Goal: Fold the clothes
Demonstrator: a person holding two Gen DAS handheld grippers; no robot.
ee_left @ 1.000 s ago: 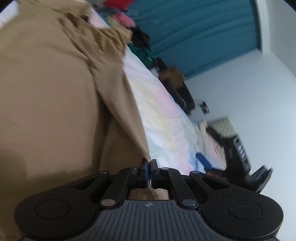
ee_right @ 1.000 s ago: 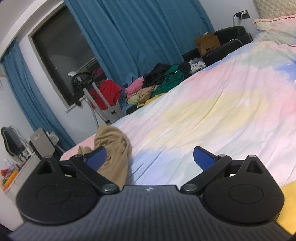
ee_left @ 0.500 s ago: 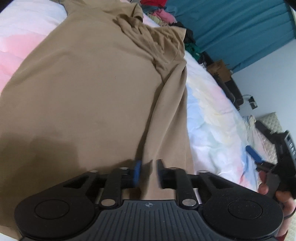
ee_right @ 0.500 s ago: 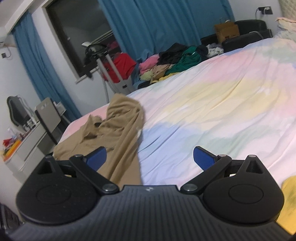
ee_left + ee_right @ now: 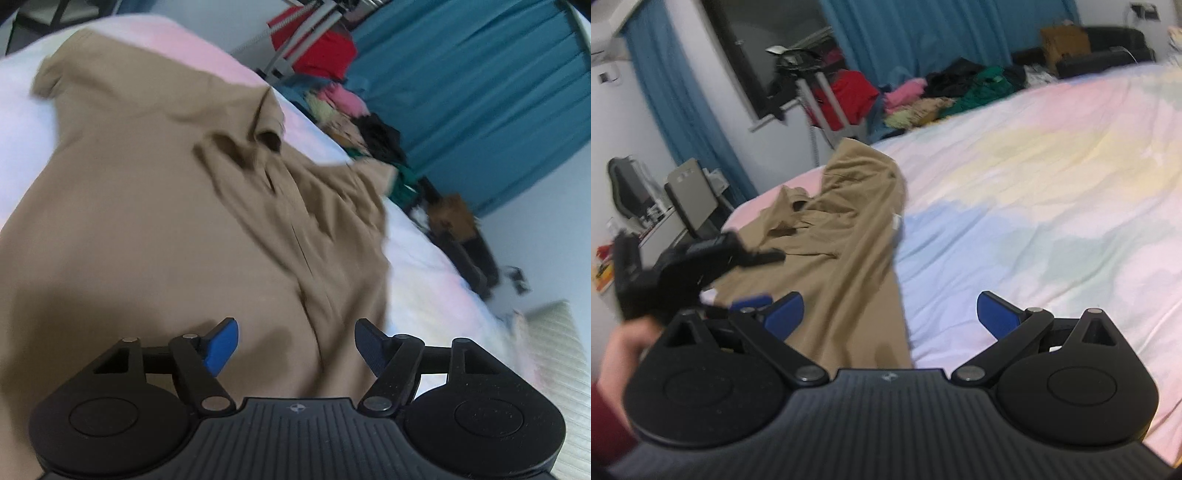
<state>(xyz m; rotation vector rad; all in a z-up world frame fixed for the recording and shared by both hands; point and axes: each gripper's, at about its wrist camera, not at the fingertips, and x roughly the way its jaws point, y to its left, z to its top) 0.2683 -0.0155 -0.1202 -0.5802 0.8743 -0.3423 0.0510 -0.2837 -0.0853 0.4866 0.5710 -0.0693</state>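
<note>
Left wrist view shows the left tongs (image 5: 295,345) spread wide, gripping nothing, poised over a tan cotton shirt (image 5: 155,229) that lies rumpled ahead of and beneath them on the pastel tie-dye bedsheet (image 5: 436,280). Beyond the shirt, a pile of mixed coloured clothes (image 5: 354,118) sits before a teal curtain (image 5: 480,85). From the right wrist view, the right tongs (image 5: 890,314) are likewise wide apart and empty; the shirt (image 5: 842,251) lies ahead to their left, with bare sheet (image 5: 1034,206) ahead to their right.
</note>
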